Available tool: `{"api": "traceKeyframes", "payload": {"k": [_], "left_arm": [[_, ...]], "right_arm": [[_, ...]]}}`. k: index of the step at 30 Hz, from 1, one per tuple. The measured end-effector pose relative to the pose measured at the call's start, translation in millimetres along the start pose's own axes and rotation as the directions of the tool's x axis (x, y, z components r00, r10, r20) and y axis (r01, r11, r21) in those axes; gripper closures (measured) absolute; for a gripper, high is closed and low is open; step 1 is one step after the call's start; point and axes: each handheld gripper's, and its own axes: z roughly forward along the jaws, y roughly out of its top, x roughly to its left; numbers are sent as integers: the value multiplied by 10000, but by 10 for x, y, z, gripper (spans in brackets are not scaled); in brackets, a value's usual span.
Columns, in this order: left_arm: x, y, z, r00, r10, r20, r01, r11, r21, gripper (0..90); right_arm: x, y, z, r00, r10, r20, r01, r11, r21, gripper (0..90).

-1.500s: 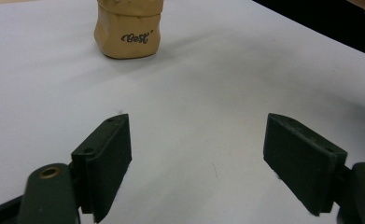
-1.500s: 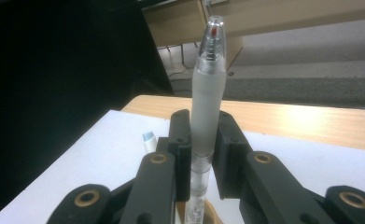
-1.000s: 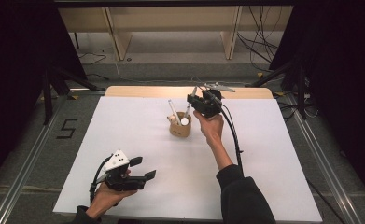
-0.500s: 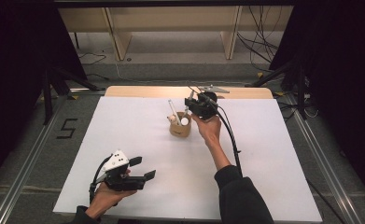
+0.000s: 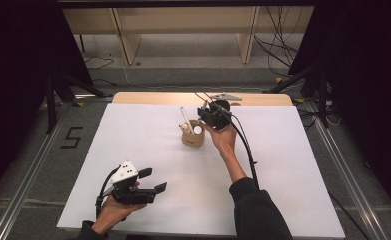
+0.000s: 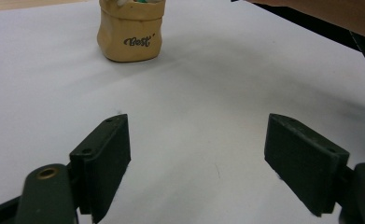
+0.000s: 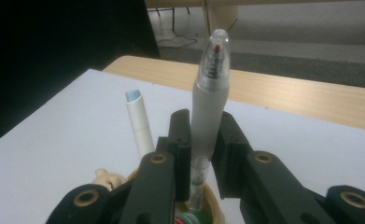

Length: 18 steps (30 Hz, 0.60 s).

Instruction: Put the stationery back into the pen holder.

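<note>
The right gripper (image 7: 202, 144) view is giving the best look here: its two black jaws are squeezing a frosted clear pen (image 7: 209, 109) from both sides. The pen is standing nearly upright, long axis vertical, with the clear cap end and its red insert pointing up and the lower end dipping into the tan holder (image 7: 213, 205) just below the jaws. A white pen (image 7: 139, 122) is leaning a bit to the left beside it, also sticking out of the holder.

From the high view you're getting the layout instead: the holder (image 5: 192, 137) is sitting on the white table (image 5: 148, 135) toward the far side, around the middle, and the right gripper (image 5: 209, 117) is hovering right at its far-right rim. The clamped pen itself is too small to make out there, though the white pen (image 5: 183, 115) is showing as a thin tilted stick.

The left gripper (image 5: 150, 181) is resting near the front-left of the table, well apart from the holder. Its own view is showing the jaws (image 6: 203, 154) spread wide with nothing between them, and the holder (image 6: 130, 35) with dark script lettering on its front farther off.
</note>
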Motion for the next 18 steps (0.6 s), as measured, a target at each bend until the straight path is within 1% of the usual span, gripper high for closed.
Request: {"api": "traceKeyframes", "payload": {"k": [2,5,7,9,10,15,17,18], "left_arm": [[-2,-1,1,10000,4,8,-4,10000,21,219],[-6,-3,5,10000,11,21,-11,10000,34,219],[-6,-3,5,10000,16,26,-16,10000,39,219],[-3,-3,6,10000,7,26,-8,10000,46,219],[-3,-3,7,10000,12,27,-12,10000,48,219],[-4,-4,9,10000,11,20,-11,10000,63,218],[-6,-4,8,10000,18,14,-19,10000,56,218],[-10,-4,11,10000,-39,9,39,10000,4,218]], "right_arm": [[2,-9,13,10000,1,-25,-1,10000,96,793],[14,-28,41,9998,-164,-57,166,9992,359,782],[16,-43,54,9997,-235,-90,240,9983,535,684],[-1,-45,55,9996,-86,-273,103,9981,615,585],[-9,-42,52,9995,-3,-328,25,9978,664,555],[-35,4,-19,9983,173,-548,-147,9987,478,468],[-53,23,-58,9982,243,-548,-221,9989,405,460],[-65,31,-78,9980,294,-558,-274,9990,361,453]]}}
